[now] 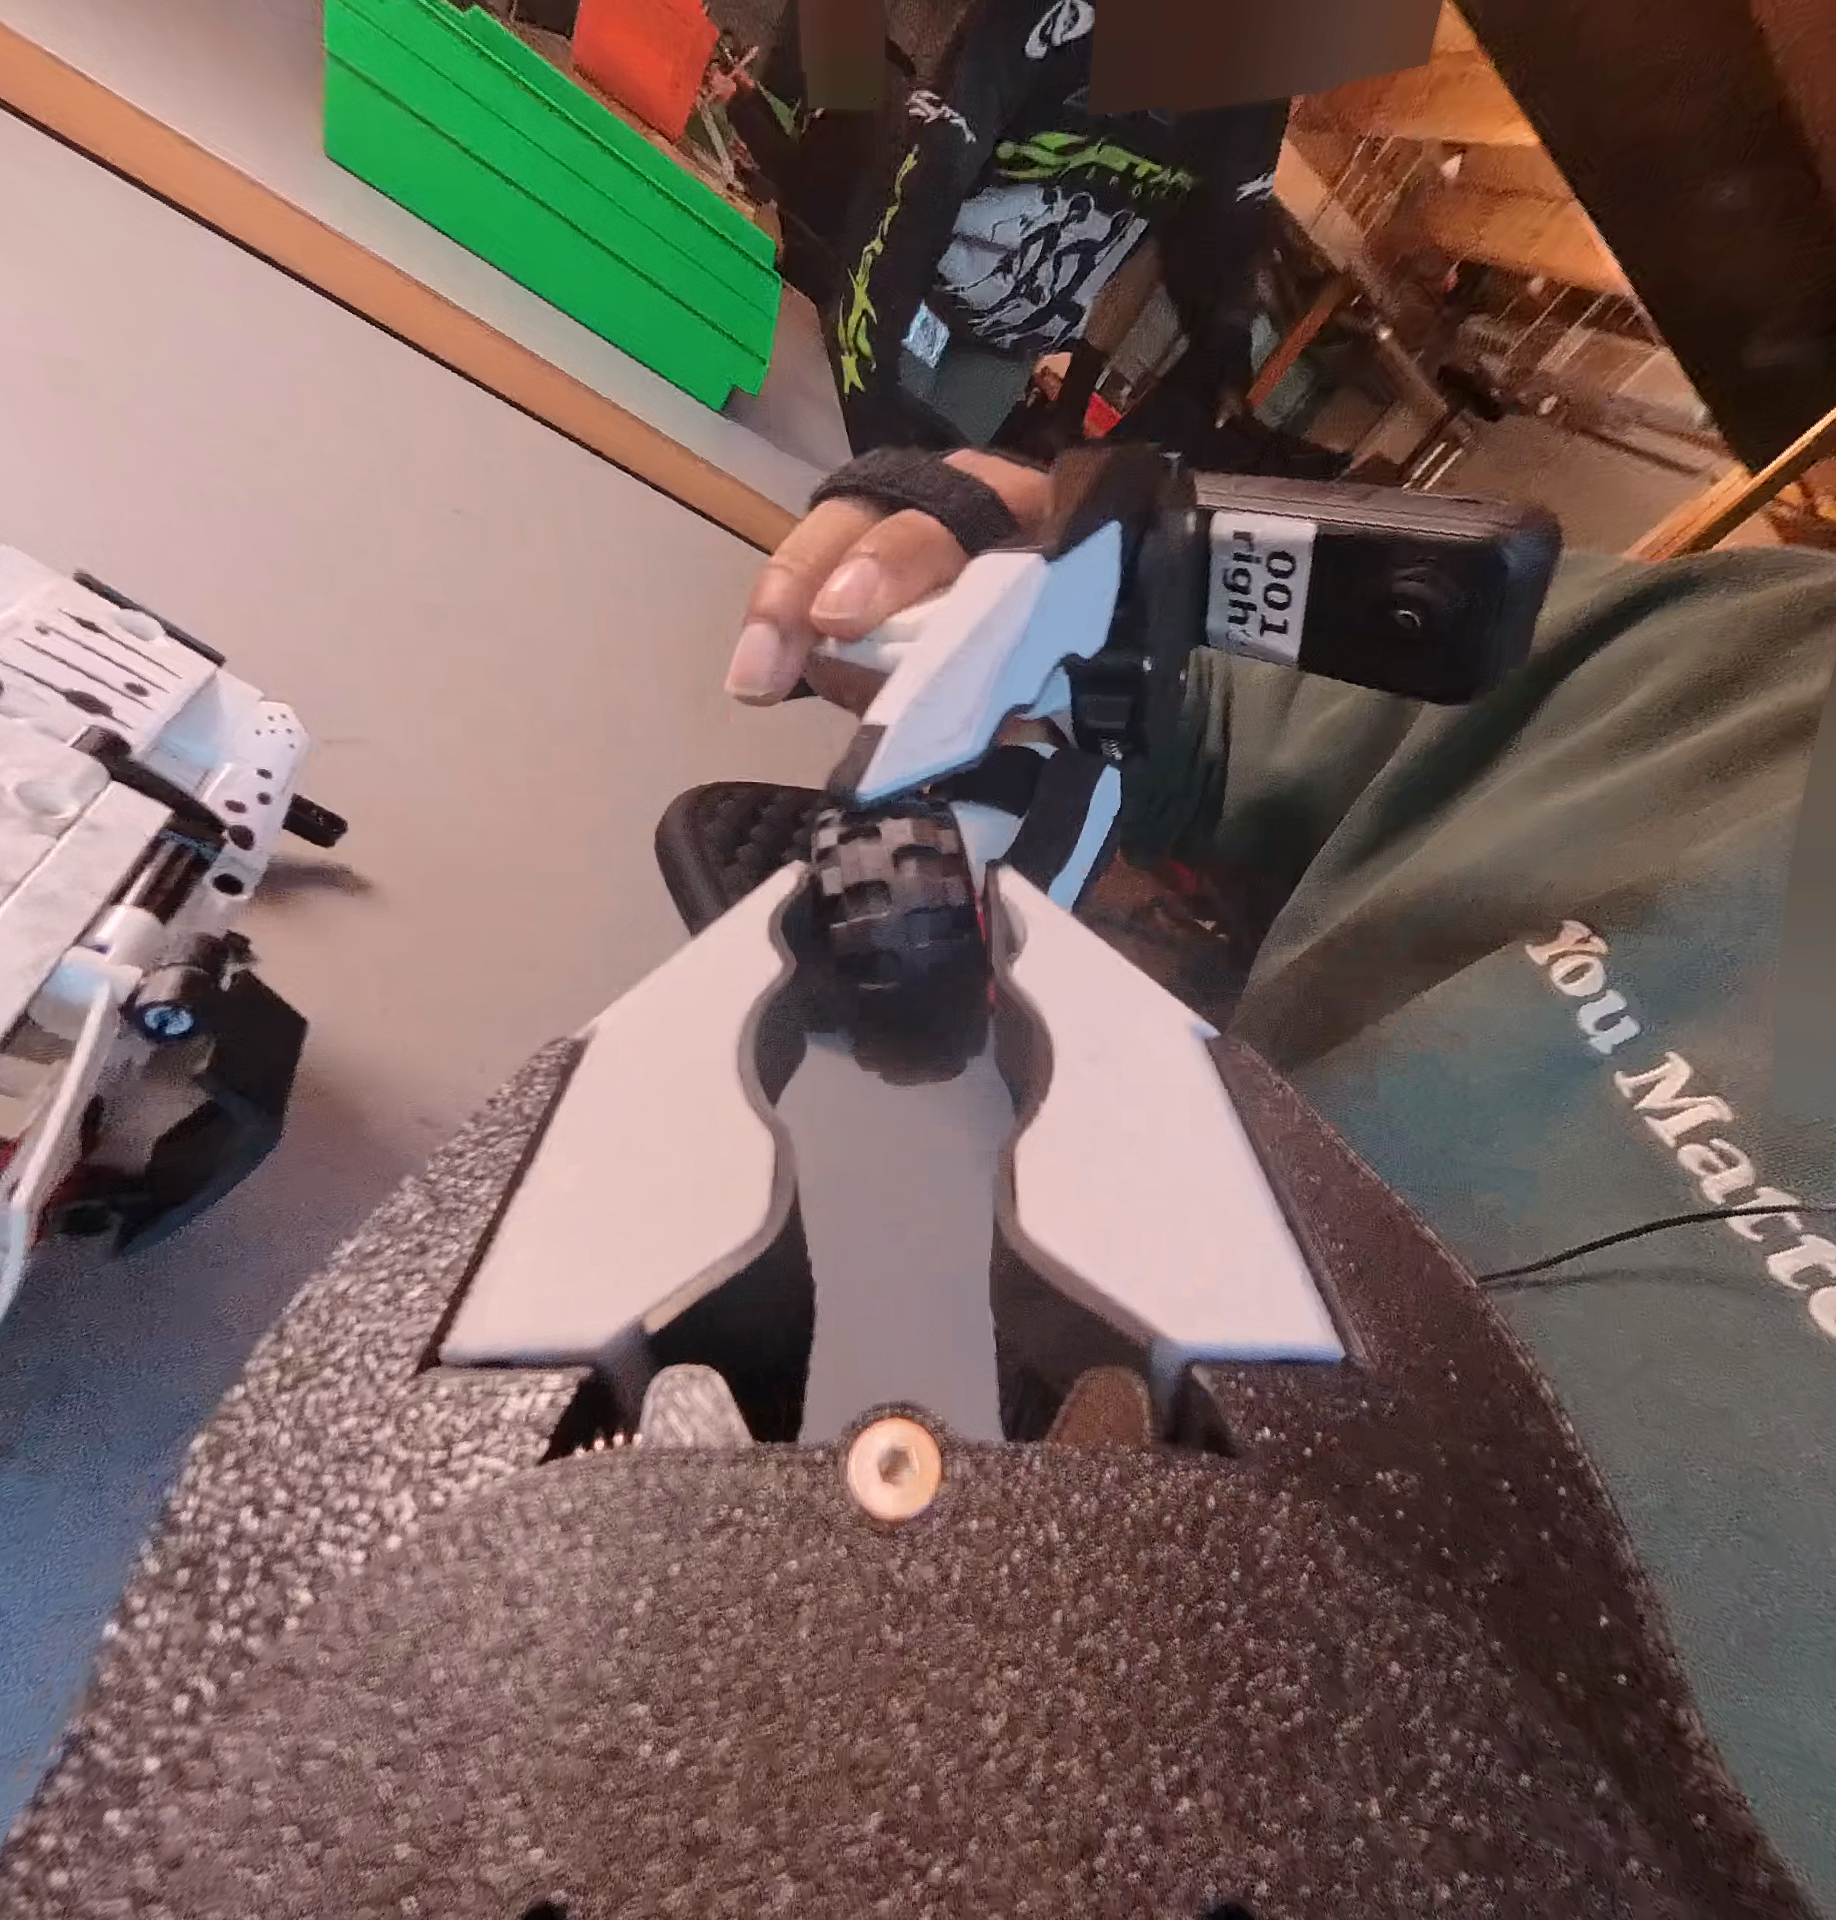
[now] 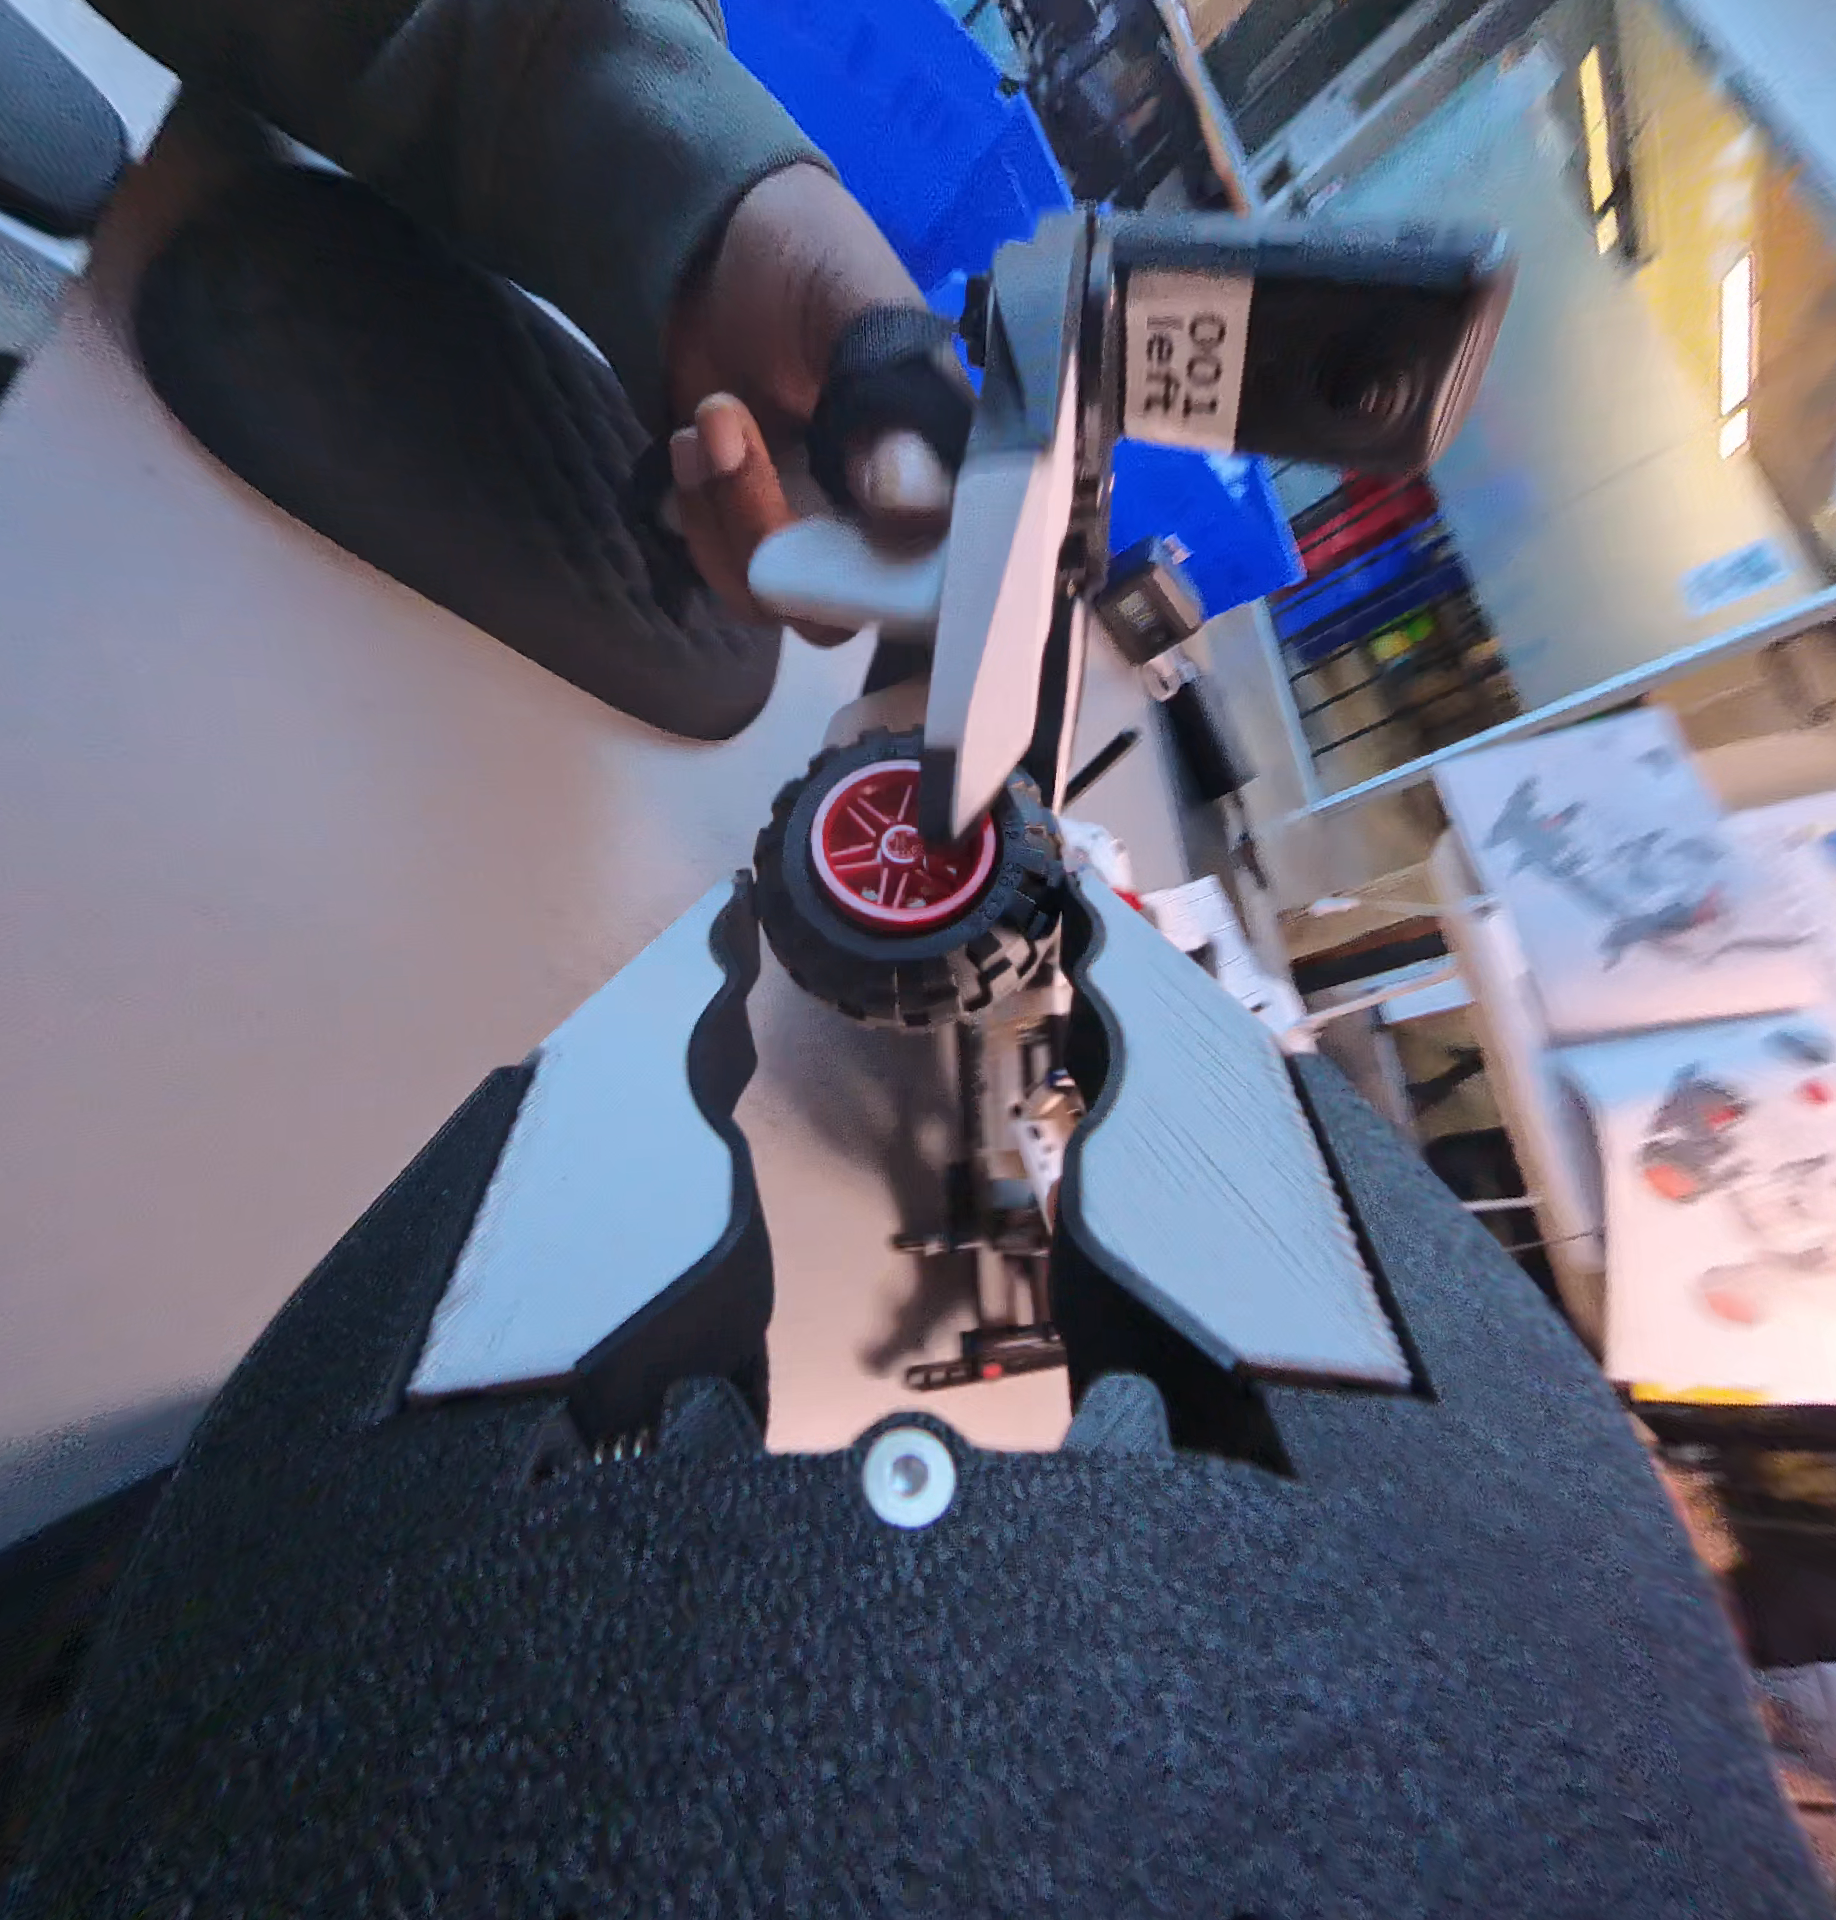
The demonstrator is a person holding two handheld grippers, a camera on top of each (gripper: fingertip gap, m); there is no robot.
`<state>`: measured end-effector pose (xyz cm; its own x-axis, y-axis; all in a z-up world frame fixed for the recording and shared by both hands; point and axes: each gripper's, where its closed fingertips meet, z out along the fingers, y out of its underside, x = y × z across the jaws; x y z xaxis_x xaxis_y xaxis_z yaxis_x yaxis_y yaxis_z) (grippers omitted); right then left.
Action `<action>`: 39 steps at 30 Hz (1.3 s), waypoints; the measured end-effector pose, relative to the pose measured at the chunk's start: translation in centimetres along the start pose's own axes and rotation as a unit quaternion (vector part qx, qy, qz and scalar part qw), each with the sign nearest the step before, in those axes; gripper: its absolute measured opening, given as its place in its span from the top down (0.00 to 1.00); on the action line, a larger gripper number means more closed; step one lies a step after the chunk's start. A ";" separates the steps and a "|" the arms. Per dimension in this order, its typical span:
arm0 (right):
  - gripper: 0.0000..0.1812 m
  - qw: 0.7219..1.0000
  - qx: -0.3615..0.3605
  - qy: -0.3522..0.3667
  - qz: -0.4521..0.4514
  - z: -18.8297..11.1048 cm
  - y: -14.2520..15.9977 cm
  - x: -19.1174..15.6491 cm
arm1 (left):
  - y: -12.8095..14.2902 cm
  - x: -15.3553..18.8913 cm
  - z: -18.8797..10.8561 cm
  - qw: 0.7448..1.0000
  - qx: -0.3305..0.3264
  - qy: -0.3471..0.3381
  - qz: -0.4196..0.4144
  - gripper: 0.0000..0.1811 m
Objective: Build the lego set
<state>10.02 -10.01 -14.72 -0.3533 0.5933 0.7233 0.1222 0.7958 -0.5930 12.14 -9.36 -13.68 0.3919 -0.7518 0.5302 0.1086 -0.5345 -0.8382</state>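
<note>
Two tools meet at one small Lego wheel [image 2: 898, 888], a knobbly black tyre on a red spoked rim, held up above the pale tabletop [image 1: 270, 499]. In the right wrist view the right tool [image 2: 903, 894] has its grey fingers against the tyre's tread on both sides, clamped on it, with the red rim facing the camera. The left tool [image 2: 955, 821] comes down from above in that view, and one of its finger tips lies on the rim's face near the hub. In the left wrist view the left tool [image 1: 893, 883] has its fingers closed on the wheel [image 1: 898, 966] across its width, one tip on each face, tread toward the camera. The right tool [image 1: 893, 790] shows farther off there, its tip touching the top of the tyre, with a person's hand [image 1: 841, 582] behind it.

On the tabletop to the left lies the partly built Lego vehicle [image 1: 93, 894], white with black parts, well apart from the wheel. A green stepped block [image 1: 540, 197] stands at the far edge.
</note>
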 end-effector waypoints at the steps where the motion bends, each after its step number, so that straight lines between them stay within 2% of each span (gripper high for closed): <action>1: 0.69 1.000 -0.004 0.007 -0.031 -0.1 -0.2 0.3 | -0.1 0.1 0.0 1.000 -0.003 -0.004 0.019 0.85; 3: 0.69 1.000 0.010 0.024 -0.016 -0.6 -0.7 1.2 | -1.2 0.8 -0.4 0.998 0.016 -0.005 0.052 0.85; 5: 0.72 0.995 0.047 0.036 0.080 -1.5 -1.1 2.3 | -2.6 1.4 -1.1 0.995 0.055 -0.009 0.087 0.86; 6: 0.71 0.984 0.078 0.025 0.155 -2.1 -1.4 2.7 | -3.1 1.5 -1.5 0.992 0.072 -0.018 0.106 0.86; 7: 0.67 0.965 0.110 0.007 0.239 -2.5 -1.8 3.0 | -3.6 1.8 -1.8 0.988 0.090 -0.019 0.121 0.86; 9: 0.67 0.914 0.164 -0.020 0.370 -2.9 -2.3 3.5 | -4.3 2.5 -2.0 0.982 0.123 -0.016 0.145 0.86; 10: 0.68 0.894 0.189 -0.028 0.406 -3.0 -2.6 3.7 | -4.3 2.3 -1.8 0.980 0.124 -0.025 0.154 0.86; 11: 0.75 0.881 0.202 -0.027 0.427 -3.0 -2.7 3.9 | -4.4 2.3 -1.5 0.978 0.128 -0.031 0.164 0.86; 12: 0.81 0.877 0.202 -0.025 0.435 -2.8 -2.5 4.0 | -4.5 2.4 -1.4 0.976 0.134 -0.030 0.169 0.86; 13: 0.82 0.877 0.203 -0.028 0.435 -2.7 -2.6 4.0 | -4.7 2.4 -1.3 0.974 0.141 -0.033 0.173 0.86; 17: 0.84 0.885 0.197 -0.022 0.421 -2.8 -2.3 4.4 | -4.8 2.1 -1.1 0.967 0.138 -0.068 0.205 0.86; 22: 0.86 0.908 0.167 0.003 0.384 -2.7 -1.6 4.4 | -4.2 1.0 -0.9 0.967 0.096 -0.104 0.213 0.84; 25: 0.87 0.913 0.154 0.013 0.378 -2.6 -1.1 4.5 | -4.3 0.7 -0.9 0.961 0.076 -0.132 0.232 0.84; 30: 0.92 0.916 0.149 0.039 0.371 -2.6 -0.7 5.1 | -4.5 1.0 -1.0 0.965 0.078 -0.126 0.215 0.84; 35: 0.92 0.920 0.120 0.061 0.368 -2.1 0.2 4.8 | -4.0 0.1 -1.0 0.958 0.090 -0.167 0.215 0.85; 39: 0.88 0.920 0.115 0.071 0.368 -2.2 -0.1 4.9 | -4.1 0.4 -1.2 0.966 0.102 -0.136 0.196 0.87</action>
<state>10.36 -6.89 -10.35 -0.1276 0.9838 0.1256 0.0741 0.1357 -0.9880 10.72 -7.98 -9.90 0.6617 -0.7371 0.1375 0.0706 -0.1213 -0.9901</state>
